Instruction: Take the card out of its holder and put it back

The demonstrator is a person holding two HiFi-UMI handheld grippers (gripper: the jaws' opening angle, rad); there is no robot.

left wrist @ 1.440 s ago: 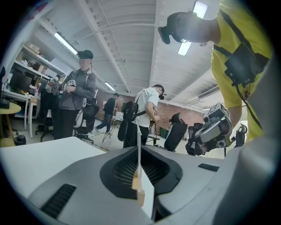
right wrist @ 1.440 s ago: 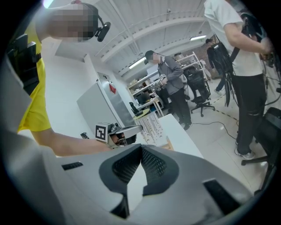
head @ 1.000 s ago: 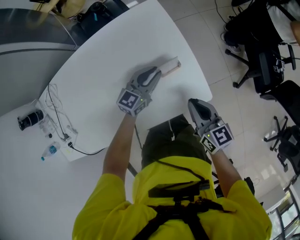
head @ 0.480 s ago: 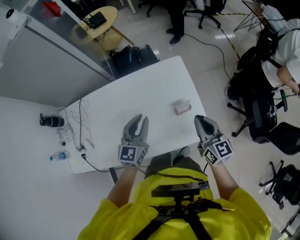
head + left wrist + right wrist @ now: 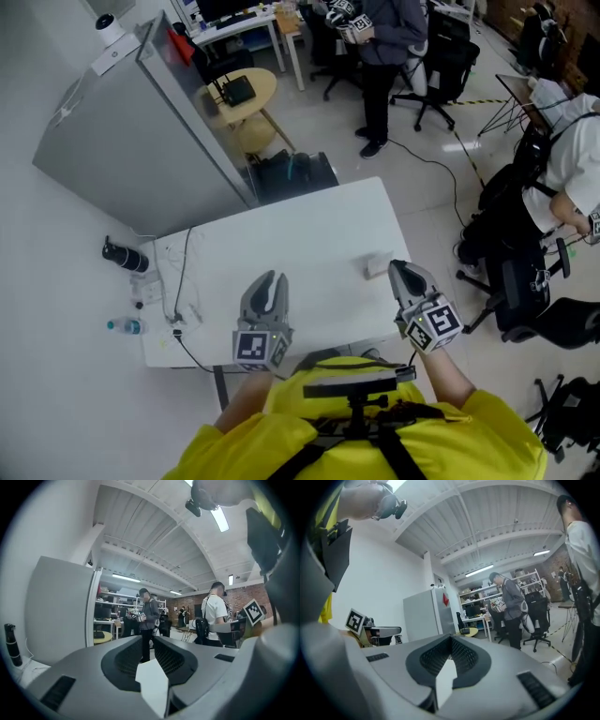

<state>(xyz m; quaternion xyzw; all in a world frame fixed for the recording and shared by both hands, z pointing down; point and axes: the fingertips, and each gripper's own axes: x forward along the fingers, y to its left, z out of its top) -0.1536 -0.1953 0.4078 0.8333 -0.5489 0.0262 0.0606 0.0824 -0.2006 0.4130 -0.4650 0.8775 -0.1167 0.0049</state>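
Note:
The small pale card holder (image 5: 377,266) stands on the white table (image 5: 300,234) near its right edge; I cannot make out a card in it. My left gripper (image 5: 265,284) hovers over the table's near edge, well left of the holder. A narrow gap shows between its jaws, with nothing in it. My right gripper (image 5: 405,274) floats just right of the holder, jaws together and empty. In the left gripper view the left gripper (image 5: 147,641) points level into the room, as does the right gripper (image 5: 451,641) in its own view. Neither view shows the holder.
White cables (image 5: 183,281), a small bottle (image 5: 125,326) and a black cylinder (image 5: 124,255) lie at the table's left end. A grey cabinet (image 5: 141,141) stands behind. A round yellow table (image 5: 239,94), office chairs (image 5: 525,281) and standing people surround the table.
The left gripper has drawn back from the card holder toward the body. The head view has lifted and shows much more of the room. Both grippers now sit at the table's near edge.

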